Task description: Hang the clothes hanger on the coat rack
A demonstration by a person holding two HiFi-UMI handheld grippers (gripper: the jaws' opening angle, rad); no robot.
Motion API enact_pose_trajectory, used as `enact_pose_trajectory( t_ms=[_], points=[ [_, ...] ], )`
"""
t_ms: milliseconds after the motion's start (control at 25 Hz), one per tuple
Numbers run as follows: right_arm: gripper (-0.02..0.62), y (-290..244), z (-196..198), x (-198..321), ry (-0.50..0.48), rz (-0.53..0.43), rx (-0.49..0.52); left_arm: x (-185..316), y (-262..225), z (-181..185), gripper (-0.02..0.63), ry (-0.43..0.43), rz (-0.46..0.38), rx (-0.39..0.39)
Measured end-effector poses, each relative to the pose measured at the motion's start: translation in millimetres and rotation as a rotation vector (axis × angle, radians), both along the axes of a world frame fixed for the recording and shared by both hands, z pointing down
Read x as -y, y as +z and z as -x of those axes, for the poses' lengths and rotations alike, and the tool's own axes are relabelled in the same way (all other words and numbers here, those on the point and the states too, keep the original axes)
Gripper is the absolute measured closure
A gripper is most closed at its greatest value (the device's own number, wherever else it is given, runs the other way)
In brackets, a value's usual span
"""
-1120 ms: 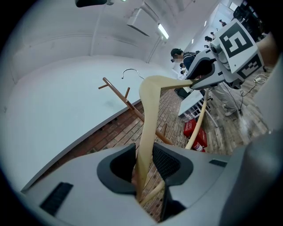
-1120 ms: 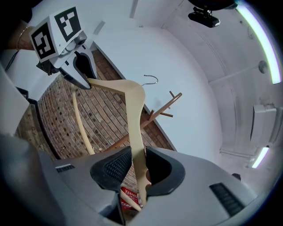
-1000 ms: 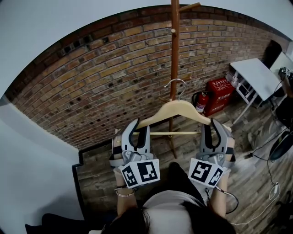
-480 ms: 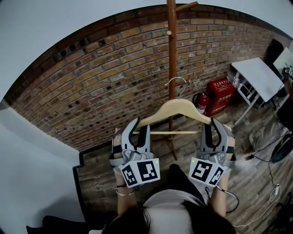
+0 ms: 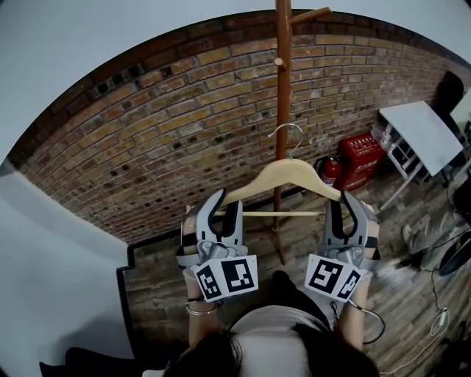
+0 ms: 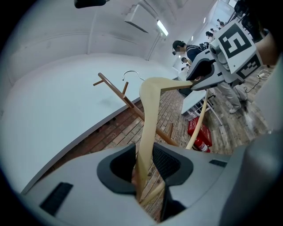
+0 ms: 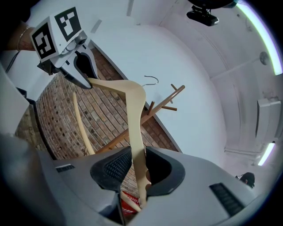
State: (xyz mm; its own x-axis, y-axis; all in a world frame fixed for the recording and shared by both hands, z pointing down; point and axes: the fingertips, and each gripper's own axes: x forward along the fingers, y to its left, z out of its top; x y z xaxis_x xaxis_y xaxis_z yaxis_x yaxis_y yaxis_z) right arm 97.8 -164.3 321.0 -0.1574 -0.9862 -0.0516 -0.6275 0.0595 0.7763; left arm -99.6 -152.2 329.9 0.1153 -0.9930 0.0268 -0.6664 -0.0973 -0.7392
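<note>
Gripping clothes hanger (image 5: 287, 171) at both ends with left gripper (image 5: 219, 212) and right gripper (image 5: 346, 210); hook (image 5: 288, 132) at 12 o'clock beside coat rack (image 5: 283, 88), not yet on any peg (image 5: 310, 13).

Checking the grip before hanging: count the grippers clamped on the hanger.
2. The left gripper clamps the left end of the hanger; the right gripper clamps its right end. None hidden.

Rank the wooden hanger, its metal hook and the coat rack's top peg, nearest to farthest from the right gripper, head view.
1. Wooden hanger: clamped in the right gripper.
2. Metal hook: at the hanger's middle.
3. Top peg: far above the hook.
</note>
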Motion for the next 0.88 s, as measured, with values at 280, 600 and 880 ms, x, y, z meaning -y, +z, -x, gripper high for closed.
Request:
enact_pose_trajectory(
  t_ms=[280, 600, 880],
  points=[
    [0.480, -5, 3, 21, -0.010, -0.003, 0.006, 20, -7, 3, 0.483, -0.006, -0.008, 0.003],
    [0.480, -5, 4, 45, -0.022, -0.005, 0.007, 42, -8, 4, 0.483, -0.013, -0.009, 0.004],
    [0.480, -5, 5, 66, -0.031, -0.005, 0.007, 61, -9, 4, 0.483, -0.017, -0.013, 0.006]
  ],
)
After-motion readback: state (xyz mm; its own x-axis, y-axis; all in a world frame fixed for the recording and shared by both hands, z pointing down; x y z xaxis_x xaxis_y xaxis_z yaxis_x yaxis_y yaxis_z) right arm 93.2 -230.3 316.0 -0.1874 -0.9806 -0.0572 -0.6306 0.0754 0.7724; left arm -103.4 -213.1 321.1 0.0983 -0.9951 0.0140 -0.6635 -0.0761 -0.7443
